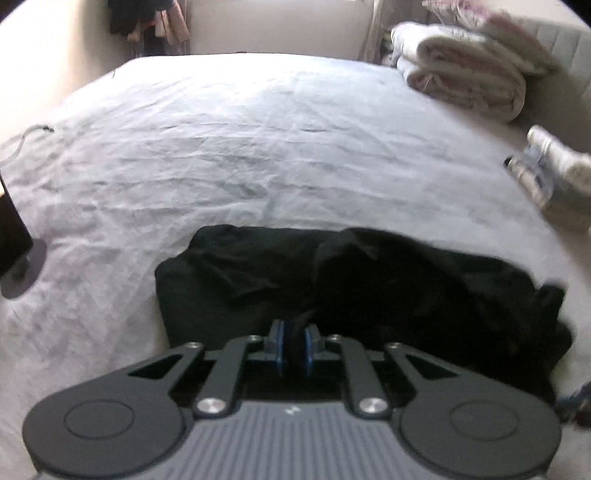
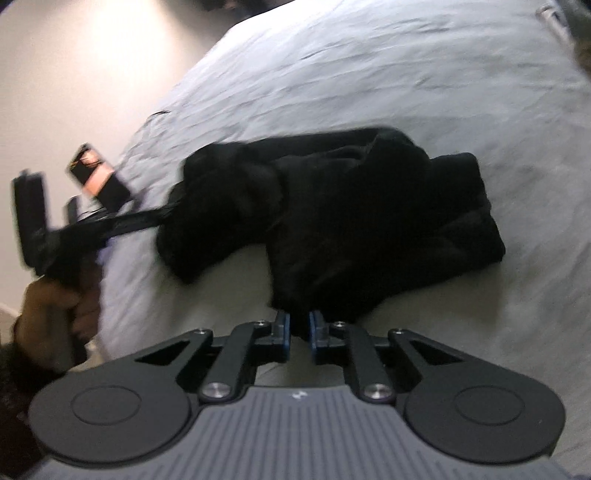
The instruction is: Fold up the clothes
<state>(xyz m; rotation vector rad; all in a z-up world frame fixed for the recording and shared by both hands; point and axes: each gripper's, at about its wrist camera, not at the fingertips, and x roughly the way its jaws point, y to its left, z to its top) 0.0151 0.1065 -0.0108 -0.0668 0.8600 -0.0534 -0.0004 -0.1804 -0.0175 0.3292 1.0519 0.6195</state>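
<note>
A crumpled black garment (image 1: pixel 369 288) lies on the white bed sheet (image 1: pixel 258 147). My left gripper (image 1: pixel 294 341) is shut on a fold of its near edge, with black cloth pinched between the blue pads. In the right wrist view the same black garment (image 2: pixel 332 214) lies bunched ahead. My right gripper (image 2: pixel 299 330) is at its near edge, with the jaws nearly closed and black cloth between them. The left gripper (image 2: pixel 162 218) shows at the left of that view, held by a hand (image 2: pixel 51 314) and pulling a strip of the garment taut.
Folded pale blankets (image 1: pixel 469 66) are piled at the far right of the bed. A dark stand with a round base (image 1: pixel 18 266) sits at the left edge. Light clothing (image 1: pixel 554 173) lies at the right. Clothes hang by the far wall (image 1: pixel 147 18).
</note>
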